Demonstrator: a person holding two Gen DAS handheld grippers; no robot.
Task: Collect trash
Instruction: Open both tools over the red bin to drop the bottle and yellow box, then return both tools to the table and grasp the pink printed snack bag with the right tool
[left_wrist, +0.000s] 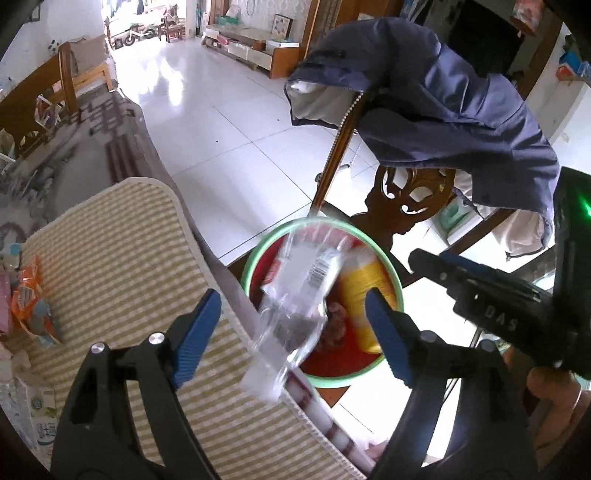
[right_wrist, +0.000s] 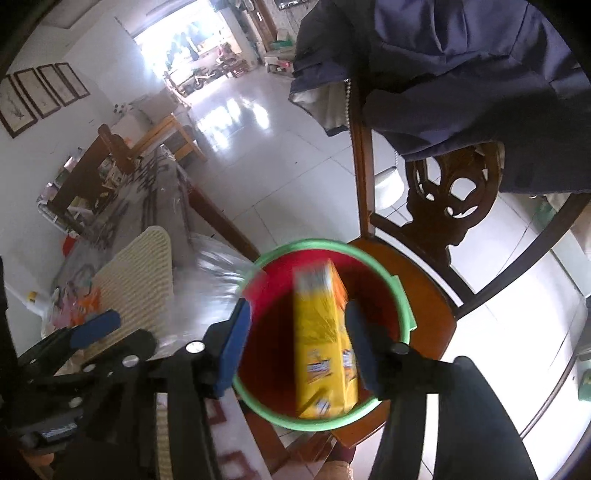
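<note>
Now both grippers are hanging over the bin (right_wrist: 400, 295), a red bucket with a green rim that is standing on a wooden chair (right_wrist: 428, 295) at the lower middle of both views. The left gripper (left_wrist: 295, 336) is standing spread, and a clear wrapper (left_wrist: 295, 295) is lying blurred between its blue pads, touching neither of them as far as I can see; it seems to be dropping over the rim, partly above the table edge. The right gripper (right_wrist: 295, 347) is also standing apart, with a yellow box (right_wrist: 321, 339) between its fingers, already inside the bin; whether the right pad is touching the box I cannot tell, because of the blur. So two pieces of trash are, in my judgement, just being delivered. Not all is done: at the left edge of the left view an orange packet (left_wrist: 31, 295) and other small litter are lying beside the striped mat (left_wrist: 122, 266), so more trips are likely needed.
</note>
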